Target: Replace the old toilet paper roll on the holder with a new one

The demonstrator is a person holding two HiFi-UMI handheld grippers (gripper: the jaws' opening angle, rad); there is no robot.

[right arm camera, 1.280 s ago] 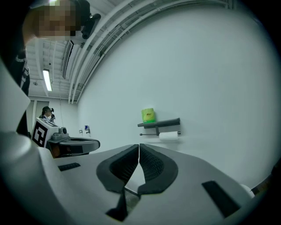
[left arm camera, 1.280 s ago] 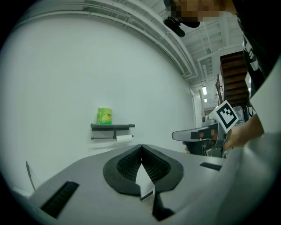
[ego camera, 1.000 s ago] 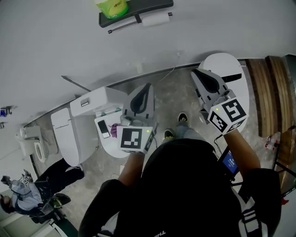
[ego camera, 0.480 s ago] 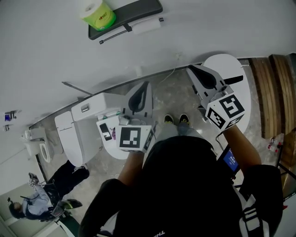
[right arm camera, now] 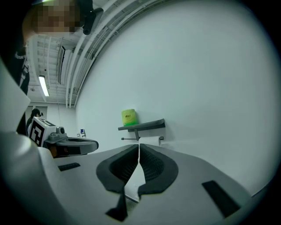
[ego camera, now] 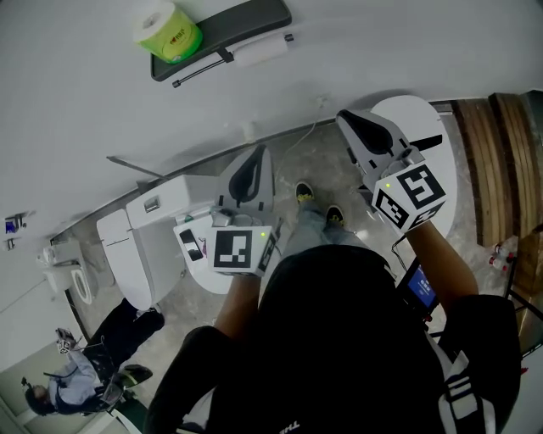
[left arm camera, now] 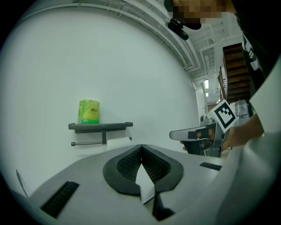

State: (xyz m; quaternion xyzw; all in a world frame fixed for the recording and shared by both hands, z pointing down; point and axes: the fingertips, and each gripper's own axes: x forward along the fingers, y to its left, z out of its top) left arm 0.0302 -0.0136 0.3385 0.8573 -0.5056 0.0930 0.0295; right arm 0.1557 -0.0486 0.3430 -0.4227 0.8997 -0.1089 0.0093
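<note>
Shift: the holder has slid further into the head view; we are closing on the wall.
Holder: wall-mounted, well ahead of both grippers.
Left gripper: clenched, empty.
Right gripper: clenched, empty.
New roll: green-wrapped, upright on the shelf's left end.
Old roll: on the bar beneath; we should open one gripper before reaching it.

Green-wrapped roll, dark grey holder, white wall.

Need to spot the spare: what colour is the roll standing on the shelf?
Green roll; head view shows it best.
</note>
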